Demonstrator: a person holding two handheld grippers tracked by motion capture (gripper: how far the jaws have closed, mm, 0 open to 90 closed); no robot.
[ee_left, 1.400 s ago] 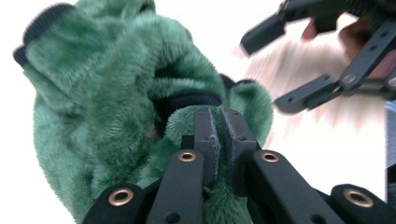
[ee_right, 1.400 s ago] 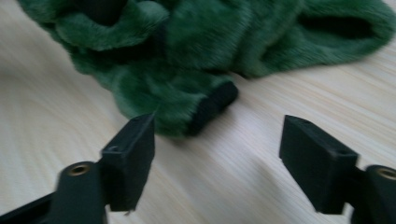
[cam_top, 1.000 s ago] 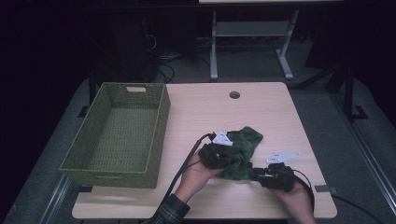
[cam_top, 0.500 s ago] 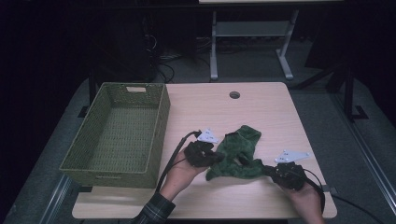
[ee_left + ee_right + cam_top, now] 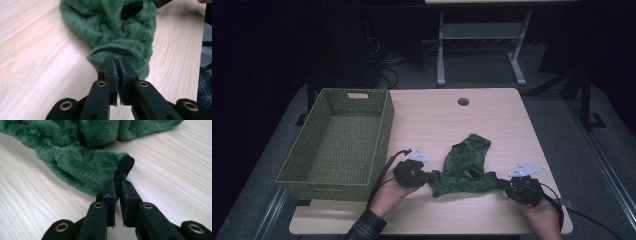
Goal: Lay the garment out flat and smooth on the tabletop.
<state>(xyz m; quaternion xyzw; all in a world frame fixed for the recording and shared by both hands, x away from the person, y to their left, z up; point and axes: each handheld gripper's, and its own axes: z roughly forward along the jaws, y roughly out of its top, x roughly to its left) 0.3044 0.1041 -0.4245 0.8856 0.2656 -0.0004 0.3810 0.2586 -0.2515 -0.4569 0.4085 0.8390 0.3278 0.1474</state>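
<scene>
One wooden table [image 5: 452, 120] is supporting a woven basket [image 5: 337, 145] at its left side. Beside it, the green fleece garment [image 5: 464, 167] is lying stretched, with the left gripper [image 5: 428, 176] and the right gripper [image 5: 503, 184] each pinching an opposite edge.

A green woven basket [image 5: 337, 145] stands on the left part of the pale wooden tabletop [image 5: 432, 125], its long side along the left edge. A round hole [image 5: 463, 101] sits near the tabletop's far edge. Beyond it stands a white metal frame [image 5: 479, 45] on the dark floor.
</scene>
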